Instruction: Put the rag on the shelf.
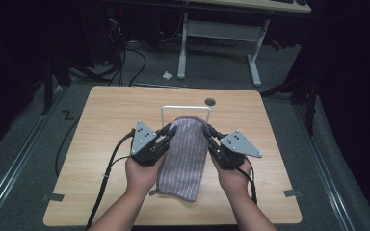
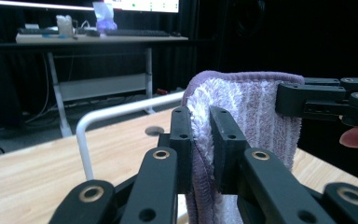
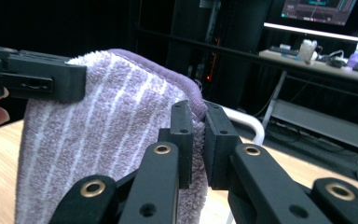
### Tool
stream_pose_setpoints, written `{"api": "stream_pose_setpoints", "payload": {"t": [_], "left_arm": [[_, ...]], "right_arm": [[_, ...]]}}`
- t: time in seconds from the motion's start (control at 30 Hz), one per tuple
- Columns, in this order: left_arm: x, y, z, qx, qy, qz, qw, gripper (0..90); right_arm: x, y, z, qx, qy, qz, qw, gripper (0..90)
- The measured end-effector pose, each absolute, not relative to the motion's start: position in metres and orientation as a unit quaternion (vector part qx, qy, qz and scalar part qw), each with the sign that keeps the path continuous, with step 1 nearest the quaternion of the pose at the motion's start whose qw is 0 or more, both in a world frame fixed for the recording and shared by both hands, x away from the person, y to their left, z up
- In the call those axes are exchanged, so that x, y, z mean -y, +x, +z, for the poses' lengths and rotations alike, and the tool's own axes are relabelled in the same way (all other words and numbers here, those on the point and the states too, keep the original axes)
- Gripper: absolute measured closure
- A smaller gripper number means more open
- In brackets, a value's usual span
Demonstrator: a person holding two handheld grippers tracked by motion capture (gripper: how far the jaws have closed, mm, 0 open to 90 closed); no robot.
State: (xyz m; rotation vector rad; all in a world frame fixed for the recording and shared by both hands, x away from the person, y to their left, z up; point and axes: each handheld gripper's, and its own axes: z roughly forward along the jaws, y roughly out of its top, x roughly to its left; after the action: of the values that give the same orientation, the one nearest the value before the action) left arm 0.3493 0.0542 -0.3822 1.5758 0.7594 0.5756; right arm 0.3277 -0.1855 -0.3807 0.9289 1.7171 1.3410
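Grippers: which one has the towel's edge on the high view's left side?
The left gripper. It pinches the purple striped towel at its top left edge; the right gripper pinches the top right edge, nearer the white rack.

Table (image 1: 125,103) evenly lit from above; surroundings dark; near gripper parts blurred.

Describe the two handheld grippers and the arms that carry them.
The left gripper and right gripper are matte black, each with two flat, blocky jaws on linked bars with brass-ringed pivots. A grey three-cornered plate dotted with small holes sits on top of each. A black cable trails back from each. The forearms are bare, with no sleeves.
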Motion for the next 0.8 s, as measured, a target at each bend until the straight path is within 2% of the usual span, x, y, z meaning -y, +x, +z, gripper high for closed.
{"api": "stream_pose_setpoints", "payload": {"t": [0.4, 0.8], "left_arm": [[-0.048, 0.364, -0.356, -0.308, 0.684, 0.267, 0.605, 80.4], [-0.048, 0.387, -0.35, -0.304, 0.693, 0.276, 0.593, 80.1]], "right_arm": [[0.191, 0.342, -0.353, -0.658, 0.362, 0.541, 0.377, 83.9], [0.197, 0.358, -0.337, -0.653, 0.364, 0.539, 0.389, 83.9]]}}
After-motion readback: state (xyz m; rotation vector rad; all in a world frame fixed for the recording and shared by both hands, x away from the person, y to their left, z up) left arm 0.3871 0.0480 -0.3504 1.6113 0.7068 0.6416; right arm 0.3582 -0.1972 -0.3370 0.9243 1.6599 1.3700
